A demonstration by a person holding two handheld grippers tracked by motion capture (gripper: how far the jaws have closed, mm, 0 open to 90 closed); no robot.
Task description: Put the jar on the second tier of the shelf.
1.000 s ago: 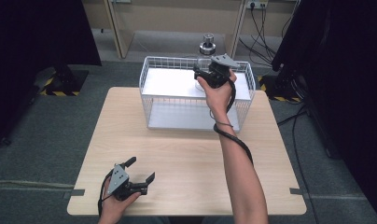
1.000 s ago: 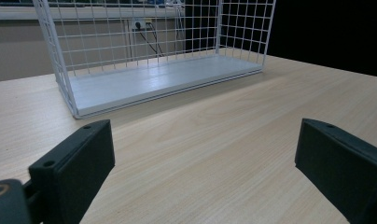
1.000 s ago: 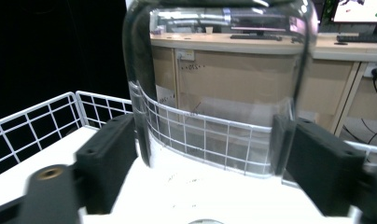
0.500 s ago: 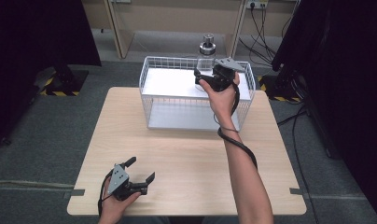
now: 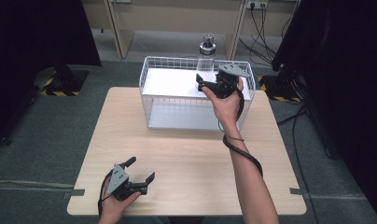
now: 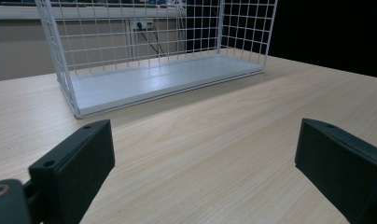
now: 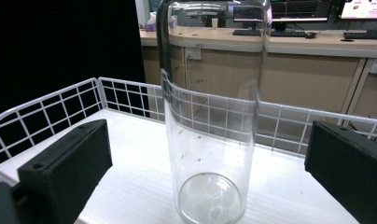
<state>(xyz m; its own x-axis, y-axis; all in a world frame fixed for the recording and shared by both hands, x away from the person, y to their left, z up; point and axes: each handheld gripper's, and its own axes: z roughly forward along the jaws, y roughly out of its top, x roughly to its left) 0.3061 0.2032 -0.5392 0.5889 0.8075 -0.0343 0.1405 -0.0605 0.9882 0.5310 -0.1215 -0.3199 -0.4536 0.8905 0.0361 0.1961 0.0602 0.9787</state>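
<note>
So the right gripper (image 5: 203,82) has backed off a bit toward the right of the rack (image 5: 149,79), and its jaws have just been opening, now spread wide with nothing pinched. The bottle (image 7: 210,116) stands upright on the rack's top shelf at the far side, probably let go there on purpose. The left gripper (image 5: 141,170) rests open, near left on the table (image 5: 186,154), likely just parked. Faint graduation marks on the glass, unreadable.

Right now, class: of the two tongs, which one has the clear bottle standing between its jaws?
The right tongs, raised over the wire basket's upper shelf: the bottle stands untouched between open jaws. The left tongs, near the table's front edge, face bare wood.
</note>
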